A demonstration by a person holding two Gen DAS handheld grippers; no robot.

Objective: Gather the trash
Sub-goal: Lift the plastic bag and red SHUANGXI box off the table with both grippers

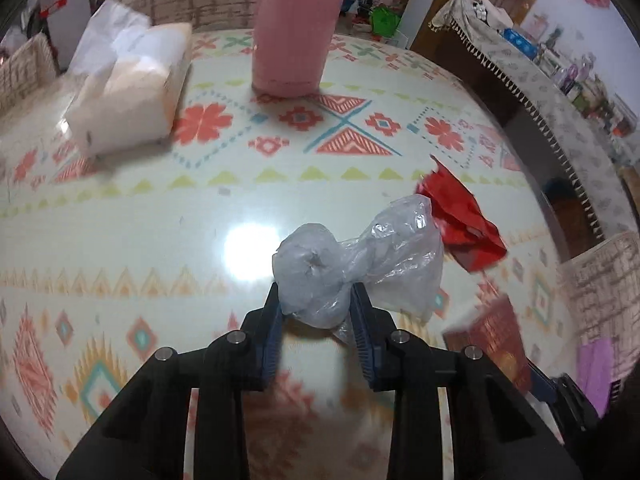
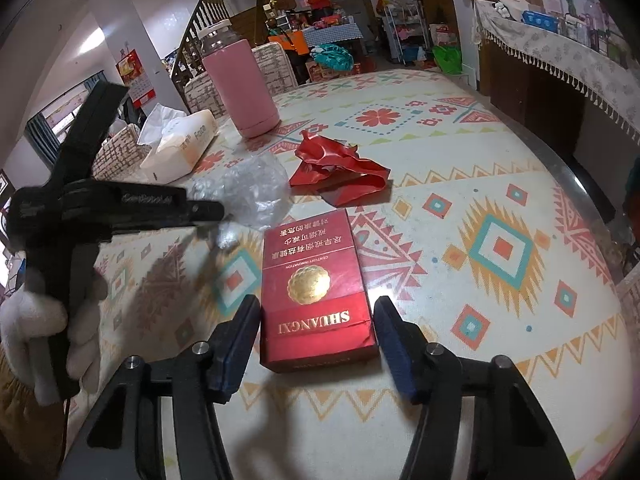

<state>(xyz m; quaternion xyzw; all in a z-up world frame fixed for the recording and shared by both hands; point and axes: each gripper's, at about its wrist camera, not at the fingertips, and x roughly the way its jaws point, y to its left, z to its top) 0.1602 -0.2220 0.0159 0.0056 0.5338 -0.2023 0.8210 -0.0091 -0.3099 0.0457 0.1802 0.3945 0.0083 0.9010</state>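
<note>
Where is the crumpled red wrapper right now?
In the right wrist view, the red wrapper lies on the table mid-frame, beyond the cigarette pack, right of the clear plastic bag.

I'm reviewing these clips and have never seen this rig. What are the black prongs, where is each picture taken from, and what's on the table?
A person holds a two-finger gripper in each hand, each carrying a camera looking along its fingers. In the left view, the left gripper pinches a crumpled plastic bag. In the right view, the right gripper straddles a red cigarette pack, pads apparently not pressing. The patterned table also holds a red wrapper, pink bottle and tissue pack.
</note>
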